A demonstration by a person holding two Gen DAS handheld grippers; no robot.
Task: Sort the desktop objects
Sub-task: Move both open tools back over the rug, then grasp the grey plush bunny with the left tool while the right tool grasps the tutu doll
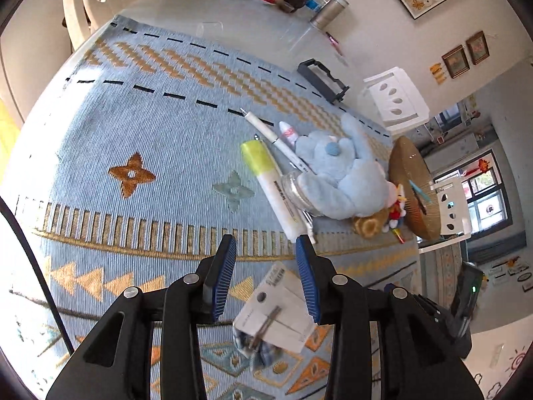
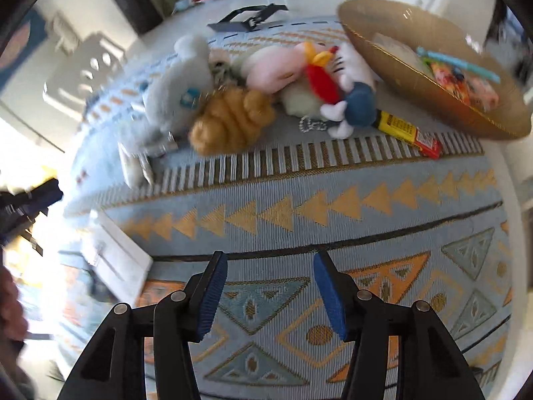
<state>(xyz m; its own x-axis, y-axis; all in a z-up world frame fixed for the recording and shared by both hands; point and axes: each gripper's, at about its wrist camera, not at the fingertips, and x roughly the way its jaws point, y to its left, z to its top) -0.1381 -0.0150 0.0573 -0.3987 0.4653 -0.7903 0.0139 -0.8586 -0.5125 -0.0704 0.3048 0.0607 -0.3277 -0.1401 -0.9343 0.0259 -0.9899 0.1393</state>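
Both jaws of the left gripper stand narrowly apart, holding nothing; a white card packet lies on the patterned cloth beneath them, a highlighter and blue plush ahead to the right. Right gripper gapes wider, empty over bare cloth; plush toys and a woven basket lie well ahead.

A patterned blue cloth covers the table. Ahead of the left jaws lie a marker, pens and plush toys; a white card lies beneath them. A woven basket sits ahead-right of the right jaws.
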